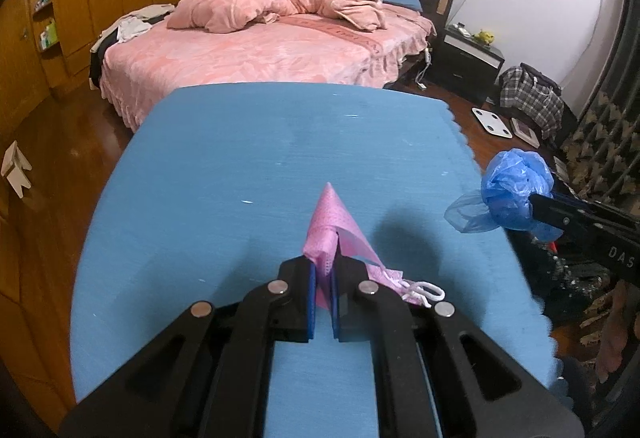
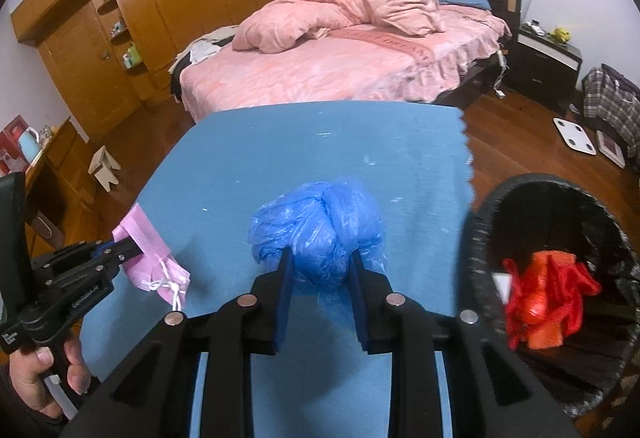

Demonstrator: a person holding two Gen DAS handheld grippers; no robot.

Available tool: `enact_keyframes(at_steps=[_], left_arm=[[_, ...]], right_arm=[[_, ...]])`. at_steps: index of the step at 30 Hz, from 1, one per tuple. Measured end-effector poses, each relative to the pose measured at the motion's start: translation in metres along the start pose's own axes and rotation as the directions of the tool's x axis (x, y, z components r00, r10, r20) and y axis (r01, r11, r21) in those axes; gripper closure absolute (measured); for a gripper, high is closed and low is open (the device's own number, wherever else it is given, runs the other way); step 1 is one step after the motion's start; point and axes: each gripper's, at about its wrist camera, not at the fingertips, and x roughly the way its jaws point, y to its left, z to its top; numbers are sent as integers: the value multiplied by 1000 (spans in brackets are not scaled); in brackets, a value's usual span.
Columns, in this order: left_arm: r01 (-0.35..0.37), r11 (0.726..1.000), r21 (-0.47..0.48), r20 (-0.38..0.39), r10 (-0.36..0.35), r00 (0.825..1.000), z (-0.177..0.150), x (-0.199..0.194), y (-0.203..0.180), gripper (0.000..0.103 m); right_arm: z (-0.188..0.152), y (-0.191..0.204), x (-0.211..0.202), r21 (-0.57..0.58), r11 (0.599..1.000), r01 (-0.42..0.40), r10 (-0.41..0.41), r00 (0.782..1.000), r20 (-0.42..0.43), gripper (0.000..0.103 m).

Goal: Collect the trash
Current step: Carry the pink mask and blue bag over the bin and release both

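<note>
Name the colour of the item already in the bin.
Red-orange, clearest in the right wrist view.

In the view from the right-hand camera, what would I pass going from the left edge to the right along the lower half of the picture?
The person's hand → left gripper → pink face mask it pinches → crumpled blue plastic bag clamped in the right gripper → black trash bin with red plastic inside.
</note>
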Motion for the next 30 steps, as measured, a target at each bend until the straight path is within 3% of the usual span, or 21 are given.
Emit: enact_keyframes(at_steps=[16, 30], left_arm=[[59, 998, 37, -15, -58, 998, 7, -4, -131, 98], [144, 982, 125, -26, -142, 990, 21, 12, -251, 98]], right_arm=[[-17, -117, -71, 53, 991, 123, -125, 992, 25, 76], [-24, -210, -96, 110, 973, 202, -205, 979, 20, 76]])
